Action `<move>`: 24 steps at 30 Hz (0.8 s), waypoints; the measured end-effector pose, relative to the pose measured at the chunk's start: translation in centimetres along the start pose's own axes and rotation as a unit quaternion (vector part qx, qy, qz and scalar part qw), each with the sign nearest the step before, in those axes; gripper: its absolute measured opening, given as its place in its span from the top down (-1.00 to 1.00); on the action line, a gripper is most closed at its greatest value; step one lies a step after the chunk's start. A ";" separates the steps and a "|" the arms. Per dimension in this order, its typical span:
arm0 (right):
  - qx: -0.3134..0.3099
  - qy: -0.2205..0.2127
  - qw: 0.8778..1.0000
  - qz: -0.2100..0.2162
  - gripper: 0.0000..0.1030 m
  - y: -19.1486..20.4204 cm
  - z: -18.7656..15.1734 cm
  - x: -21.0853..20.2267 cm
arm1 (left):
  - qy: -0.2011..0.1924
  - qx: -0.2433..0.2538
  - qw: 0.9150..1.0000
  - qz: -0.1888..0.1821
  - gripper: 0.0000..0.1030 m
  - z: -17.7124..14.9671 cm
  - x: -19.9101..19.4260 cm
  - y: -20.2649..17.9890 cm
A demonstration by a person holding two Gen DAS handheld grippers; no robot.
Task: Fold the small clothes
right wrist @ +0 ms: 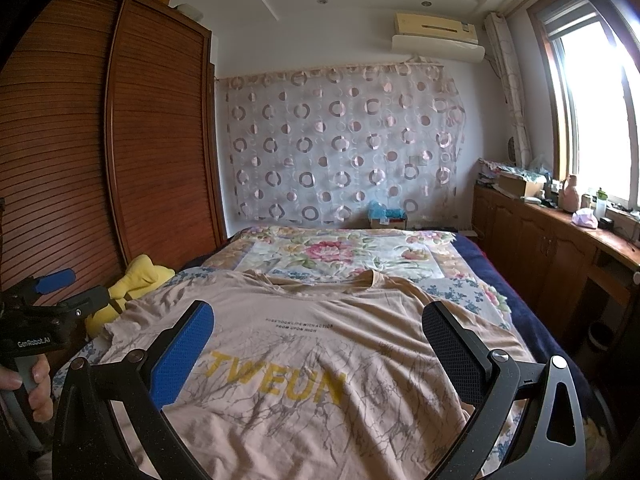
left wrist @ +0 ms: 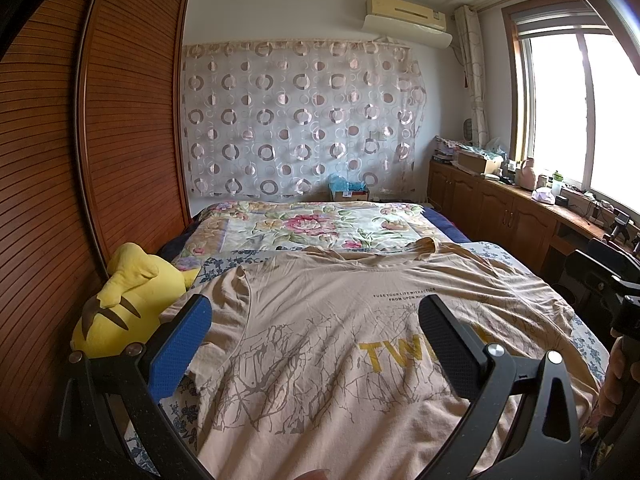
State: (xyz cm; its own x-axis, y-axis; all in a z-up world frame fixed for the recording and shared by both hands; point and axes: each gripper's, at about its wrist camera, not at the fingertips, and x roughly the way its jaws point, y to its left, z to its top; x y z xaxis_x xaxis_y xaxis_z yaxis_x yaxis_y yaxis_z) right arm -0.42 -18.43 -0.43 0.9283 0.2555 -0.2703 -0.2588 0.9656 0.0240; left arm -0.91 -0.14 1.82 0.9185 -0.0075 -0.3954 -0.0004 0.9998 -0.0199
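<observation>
1. A beige T-shirt (left wrist: pixel 340 340) lies spread face up on a bed (left wrist: pixel 320 224), collar at twelve o'clock and hem at six o'clock, nearest the cameras. Yellow letters and a grey branch print cross its chest.
2. The left gripper (left wrist: pixel 316 344) hovers over the shirt's left half, its jaws spread wide and holding nothing. The blue pad sits at nine o'clock and the black pad at three o'clock.
3. The right gripper (right wrist: pixel 320 354) hovers over the chest print, jaws equally wide and empty. Whether either tool touches the cloth cannot be told.
4. A yellow plush toy (left wrist: pixel 124 304) rests at nine o'clock, just beside the shirt's left sleeve (left wrist: pixel 224 300). A folded floral quilt (left wrist: pixel 312 226) lies beyond the collar at twelve o'clock.
5. Folding appears not yet begun, since the shirt lies open and only lightly wrinkled.
6. To fold well, each tool likely needs to pinch one layered edge, at the shoulder and the hem on the same side.
7. Carrying that side toward the middle in one level sweep should keep the crease straight.
8. The sleeve near the toy could snag, so lift it clear first.
</observation>
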 end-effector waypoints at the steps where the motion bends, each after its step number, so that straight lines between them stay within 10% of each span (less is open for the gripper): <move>1: 0.000 0.000 1.000 0.000 -1.00 0.0 0.0 0.0 | 0.000 0.000 1.000 -0.001 -1.00 0.1 -0.1 0.0; 24: -0.010 0.008 1.000 0.015 -1.00 0.4 -0.6 0.8 | 0.019 -0.003 1.000 -0.005 -1.00 0.0 0.3 0.3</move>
State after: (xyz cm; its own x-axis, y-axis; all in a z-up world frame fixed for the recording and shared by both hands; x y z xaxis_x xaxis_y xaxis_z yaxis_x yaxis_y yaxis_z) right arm 0.02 -17.84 -1.16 0.9152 0.2840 -0.2860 -0.2927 0.9561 0.0129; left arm -0.60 0.18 1.68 0.9026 -0.0182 -0.4301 0.0064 0.9996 -0.0287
